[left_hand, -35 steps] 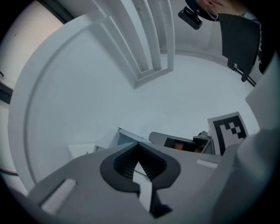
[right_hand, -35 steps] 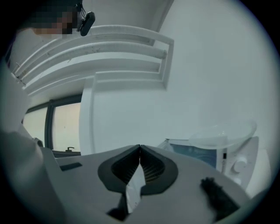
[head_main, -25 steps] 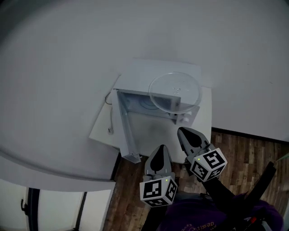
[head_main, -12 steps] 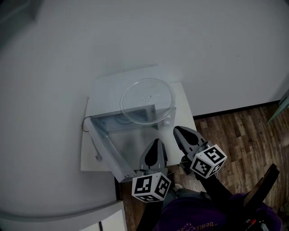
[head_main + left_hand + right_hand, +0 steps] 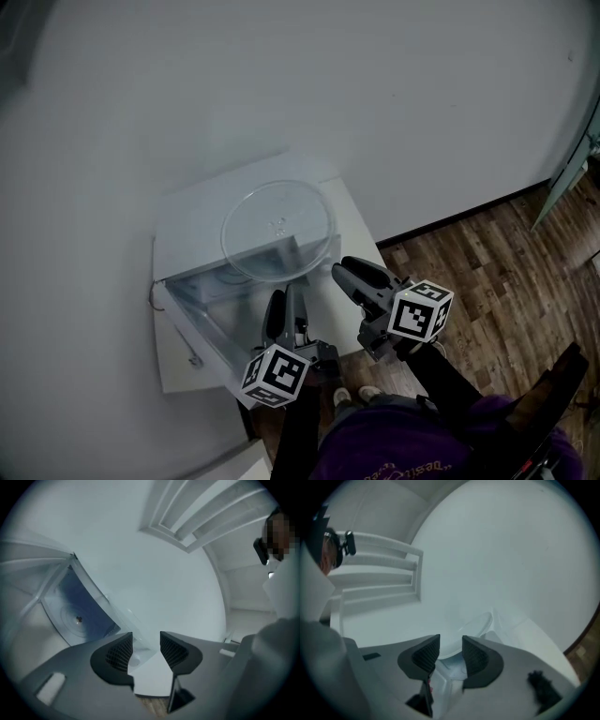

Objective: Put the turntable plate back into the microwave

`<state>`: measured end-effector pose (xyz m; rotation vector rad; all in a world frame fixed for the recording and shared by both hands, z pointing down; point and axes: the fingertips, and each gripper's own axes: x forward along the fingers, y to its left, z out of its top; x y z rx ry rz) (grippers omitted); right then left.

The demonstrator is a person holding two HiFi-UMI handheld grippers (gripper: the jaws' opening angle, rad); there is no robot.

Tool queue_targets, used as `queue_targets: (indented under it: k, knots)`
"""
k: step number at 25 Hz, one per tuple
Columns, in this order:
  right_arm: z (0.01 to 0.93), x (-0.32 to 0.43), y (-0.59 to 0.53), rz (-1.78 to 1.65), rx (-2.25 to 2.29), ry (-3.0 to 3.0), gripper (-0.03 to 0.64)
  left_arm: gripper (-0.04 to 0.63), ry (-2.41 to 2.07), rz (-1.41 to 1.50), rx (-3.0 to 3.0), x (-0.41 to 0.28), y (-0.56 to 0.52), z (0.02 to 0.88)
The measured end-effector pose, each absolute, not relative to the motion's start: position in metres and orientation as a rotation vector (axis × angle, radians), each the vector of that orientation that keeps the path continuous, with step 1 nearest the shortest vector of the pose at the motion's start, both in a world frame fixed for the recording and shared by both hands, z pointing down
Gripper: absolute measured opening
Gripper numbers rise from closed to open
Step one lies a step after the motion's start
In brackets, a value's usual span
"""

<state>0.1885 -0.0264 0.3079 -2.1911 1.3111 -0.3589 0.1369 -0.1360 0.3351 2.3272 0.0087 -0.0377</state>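
Turntable plate [image 5: 277, 232]: clear glass, lying flat on top of the microwave [image 5: 187, 211] and not inside it; near rim reaching out over the front edge, above the opening; showing again as a thin glass edge [image 5: 480, 620] just past the jaw tips in the right gripper view, untouched. Microwave white, standing on a white table [image 5: 361, 225] against a pale wall [image 5: 281, 75]; door [image 5: 202, 328] swung open toward the left of the head view; cavity floor [image 5: 77, 618] bare in the left gripper view, with a round recess and a small dark hub at its middle. Left gripper [image 5: 286, 305] held level in front of the opening, below the plate's near rim and close to the free end of the door; marker cube [image 5: 272, 375] behind it, nearest the camera; jaws released, just now opening, ribbed pads [image 5: 123, 651] standing apart with only the white table top and a strip of wood showing in the gap. Right gripper [image 5: 352, 274] held level beside the microwave's right front corner, over the table's edge, near the plate's rim yet apart from it; jaws likewise released, just now opening, pads [image 5: 474, 657] parted and pressing on nothing, the plate's edge and the microwave's corner lying beyond them. Wooden floor [image 5: 487, 262] to the right of the table; purple sleeve [image 5: 394, 450] at the bottom of the head view.
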Motion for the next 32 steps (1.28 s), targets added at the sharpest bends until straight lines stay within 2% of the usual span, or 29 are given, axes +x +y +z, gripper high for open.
queue_targets:
  k: [2, 5, 9, 22, 23, 24, 27, 29, 32]
  knots:
    - [0.313, 0.197, -0.028, -0.395, -2.114, 1.277, 0.158, 0.178, -0.026, -0.107, 2.265, 0.139, -0.145, 0.336]
    - [0.327, 0.209, -0.033, -0.476, -2.072, 1.219, 0.169, 0.242, -0.070, -0.124, 2.211, 0.145, -0.156, 0.343]
    - [0.345, 0.220, -0.043, -0.578, -2.035, 1.169, 0.173, 0.282, 0.008, -0.099, 2.131, 0.163, -0.158, 0.345]
    - [0.352, 0.241, -0.073, -0.684, -1.883, 1.104, 0.173, 0.273, 0.084, -0.060, 1.979, 0.204, -0.180, 0.357]
    - [0.351, 0.242, -0.074, -0.684, -1.873, 1.103, 0.172, 0.261, 0.089, -0.063, 1.979, 0.205, -0.183, 0.356]
    - [0.351, 0.243, -0.074, -0.681, -1.862, 1.102, 0.172, 0.221, 0.100, -0.064, 1.967, 0.207, -0.185, 0.356]
    - [0.351, 0.246, -0.073, -0.672, -1.834, 1.082, 0.170, 0.070, 0.167, -0.087, 1.876, 0.212, -0.189, 0.355]
    - [0.354, 0.247, -0.073, -0.689, -1.829, 1.063, 0.112, 0.063, 0.205, -0.098, 1.843, 0.212, -0.190, 0.355]
    - [0.354, 0.247, -0.073, -0.705, -1.810, 1.049, 0.100, 0.061, 0.236, -0.045, 1.876, 0.212, -0.188, 0.355]
